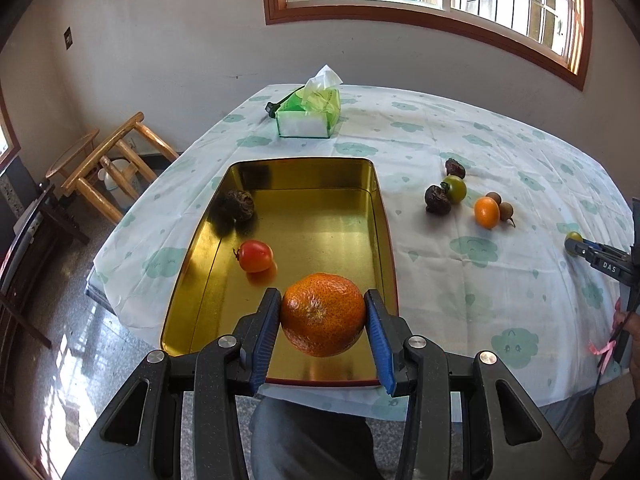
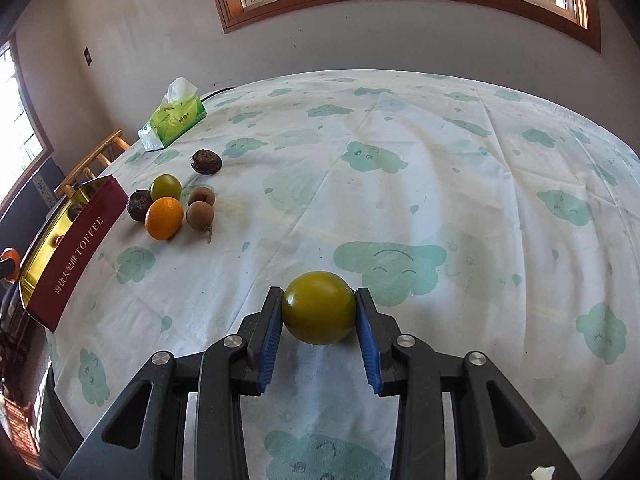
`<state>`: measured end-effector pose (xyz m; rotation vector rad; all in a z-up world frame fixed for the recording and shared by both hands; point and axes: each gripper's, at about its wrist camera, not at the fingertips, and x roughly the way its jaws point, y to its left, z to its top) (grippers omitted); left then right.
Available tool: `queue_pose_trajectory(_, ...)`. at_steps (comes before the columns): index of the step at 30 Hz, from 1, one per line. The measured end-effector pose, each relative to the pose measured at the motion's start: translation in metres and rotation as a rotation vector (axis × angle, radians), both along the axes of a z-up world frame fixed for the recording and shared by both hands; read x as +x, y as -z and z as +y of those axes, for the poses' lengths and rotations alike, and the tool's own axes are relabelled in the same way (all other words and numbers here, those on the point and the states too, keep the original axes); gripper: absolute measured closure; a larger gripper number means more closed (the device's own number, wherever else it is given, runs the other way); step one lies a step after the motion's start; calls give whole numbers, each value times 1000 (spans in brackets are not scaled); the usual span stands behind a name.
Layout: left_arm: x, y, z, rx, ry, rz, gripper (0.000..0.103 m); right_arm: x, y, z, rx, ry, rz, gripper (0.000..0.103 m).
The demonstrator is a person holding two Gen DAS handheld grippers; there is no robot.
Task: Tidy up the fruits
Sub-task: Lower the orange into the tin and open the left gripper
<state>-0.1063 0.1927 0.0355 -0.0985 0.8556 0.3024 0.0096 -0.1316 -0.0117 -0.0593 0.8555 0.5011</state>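
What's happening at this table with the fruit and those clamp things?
A person is sorting fruit into a gold tin. The left gripper holds an orange over it; the right gripper holds a green fruit above the tablecloth. A red tomato is already inside; a small pile waits.

A table [image 1: 500, 280] under a cloud-print cloth [image 2: 400, 200] carries a gold tin [image 1: 384, 216] at the left. A tissue box [image 1: 308, 114] sits at the far side. To the right lie 6 small fruits [image 1: 466, 198] in a loose group.
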Motion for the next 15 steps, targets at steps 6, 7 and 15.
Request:
queue_pose_trajectory(6, 7, 11, 14, 55, -35, 19, 60, 0, 0, 0, 3, 1, 1, 70)
queue_pose_trajectory(7, 8, 13, 17, 61, -41, 23, 60, 1, 0, -1, 2, 0, 1, 70)
queue_pose_trajectory(15, 21, 28, 37, 146, -57, 53, 59, 0, 1, 0, -3, -4, 4, 69)
